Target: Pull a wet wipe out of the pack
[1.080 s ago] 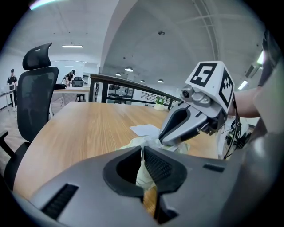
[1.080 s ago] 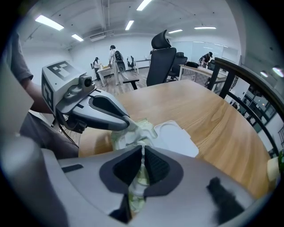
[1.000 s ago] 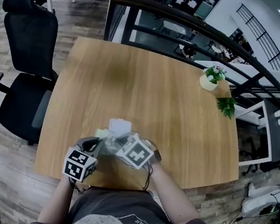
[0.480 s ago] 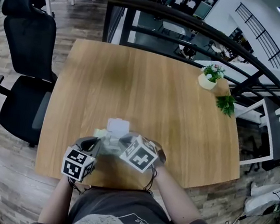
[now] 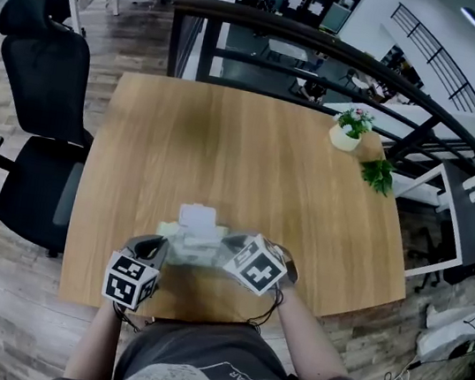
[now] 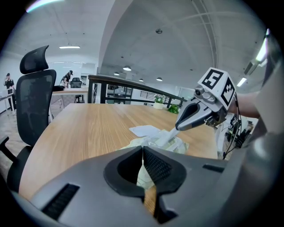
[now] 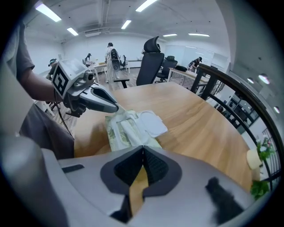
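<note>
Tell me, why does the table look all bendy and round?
Head view: the wide lens bows the table's straight edges outward. Left gripper view: black corners ring a round picture. Right gripper view: the railing curves like a hoop, and the ceiling lights glare as bright streaks.

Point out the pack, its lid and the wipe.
pack (image 7: 112,135): right gripper view, printed top face.
lid (image 7: 151,122): right gripper view, middle of open flap.
wipe (image 6: 166,137): left gripper view, stretched white strip.

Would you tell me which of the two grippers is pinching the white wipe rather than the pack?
The right gripper: its jaws are shut on the white wipe rising from the pack, whereas the left gripper clamps the pack's edge.
</note>
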